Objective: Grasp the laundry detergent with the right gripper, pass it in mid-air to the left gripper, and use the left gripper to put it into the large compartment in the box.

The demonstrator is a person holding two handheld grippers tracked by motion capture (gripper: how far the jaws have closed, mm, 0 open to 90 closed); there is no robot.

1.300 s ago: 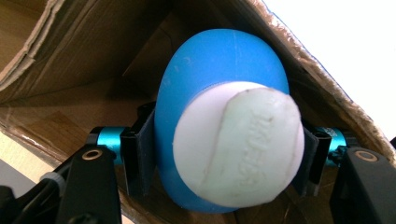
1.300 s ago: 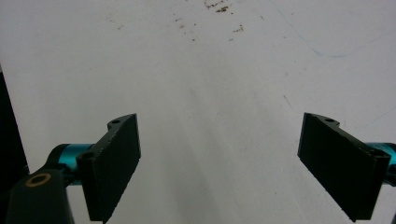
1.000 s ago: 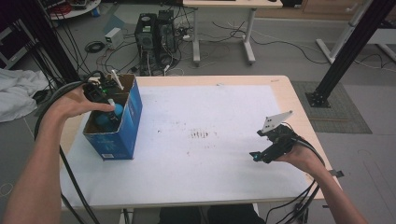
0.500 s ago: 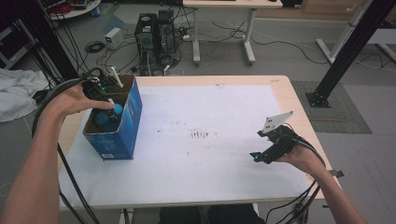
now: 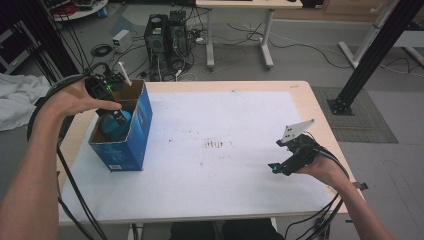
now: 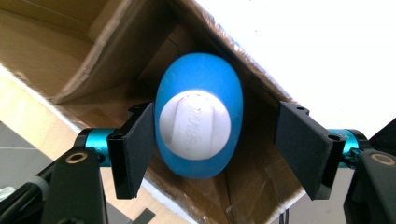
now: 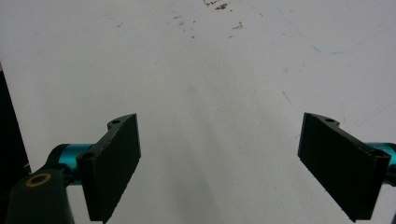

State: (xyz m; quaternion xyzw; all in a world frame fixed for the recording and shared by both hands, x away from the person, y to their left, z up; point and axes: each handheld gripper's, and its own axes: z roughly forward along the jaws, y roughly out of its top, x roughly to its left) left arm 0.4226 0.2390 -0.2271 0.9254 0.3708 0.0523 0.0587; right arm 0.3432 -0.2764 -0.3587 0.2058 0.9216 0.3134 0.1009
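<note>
A blue egg-shaped object with a white round cap (image 6: 198,123) lies inside an open blue cardboard box (image 5: 136,131) at the table's left. In the high view the blue object (image 5: 109,129) shows between the box walls. My left gripper (image 6: 215,112) points down into the box. Its jaws have just been opening and the object sits between them: the left pad is at its side, the right pad (image 6: 301,144) stands clear of it. My right gripper (image 5: 276,167) rests low over the white sheet at the right, open, with nothing between its jaws (image 7: 219,121).
A white sheet (image 5: 215,175) with a few brown marks near its middle covers the wooden table. Cables trail from both grippers off the table's near edge. Computer towers (image 5: 167,35) and another desk stand on the floor beyond the far edge.
My left hand has lifted a little above the box, and the blue object stays inside. The right hand has not moved.
</note>
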